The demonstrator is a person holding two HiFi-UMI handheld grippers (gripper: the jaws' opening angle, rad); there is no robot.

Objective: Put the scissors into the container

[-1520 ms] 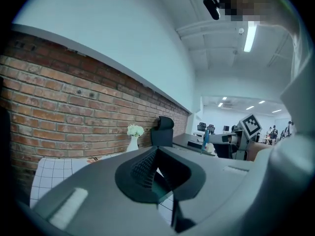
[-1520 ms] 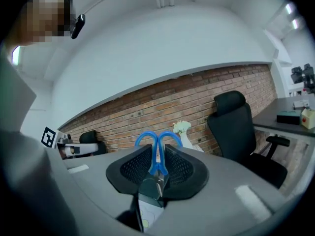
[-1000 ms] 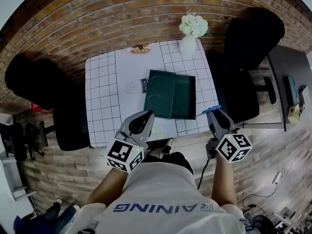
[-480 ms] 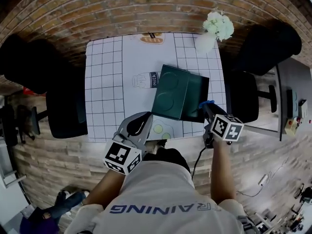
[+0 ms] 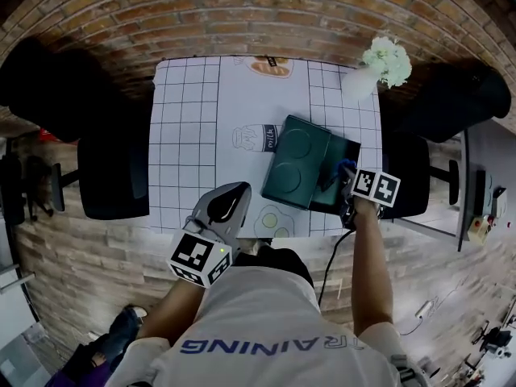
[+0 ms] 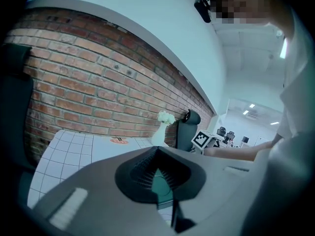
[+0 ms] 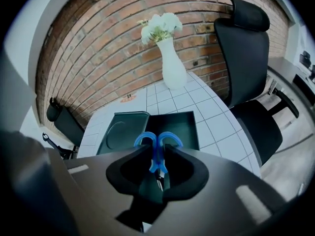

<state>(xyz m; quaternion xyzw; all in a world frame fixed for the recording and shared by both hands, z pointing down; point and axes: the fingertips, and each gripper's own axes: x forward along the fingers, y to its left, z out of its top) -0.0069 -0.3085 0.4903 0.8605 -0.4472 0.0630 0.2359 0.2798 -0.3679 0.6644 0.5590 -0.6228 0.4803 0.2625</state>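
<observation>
Since a second ago: right gripper [image 5: 337, 172] has moved off the table's near right corner and in over the container. Left gripper [image 5: 235, 190] has barely shifted and is still at the near edge.

- Table [image 5: 185, 135]: white gridded cloth, brick wall behind it. Black chairs on the left [image 5: 113, 176] and the right [image 5: 451, 103].
- Container [image 5: 294, 160]: dark green, on the right half of the table, nearer the front edge. The left section has round recesses. The right section is an open rectangular compartment.
- Vase of white flowers [image 5: 379, 67]: far right corner, well apart from the container.
- Right gripper [image 7: 157, 150]: jaws closed on the scissors [image 7: 157, 144], with the gap between them only as wide as the scissors. The pads clamp the blue handle shanks just below the loops. The loops point away from the gripper and the blades run back between the jaws.
- Scissors: held over the container's right compartment, not lying in it. The head view shows only a bit of blue [image 5: 345, 166] at the jaw tips above that compartment. Can't tell whether they touch the container's floor or wall.
- Left gripper [image 6: 157, 149]: jaw tips together, nothing gripped, the green of the container showing through the slot behind the tips. Touching nothing.
</observation>
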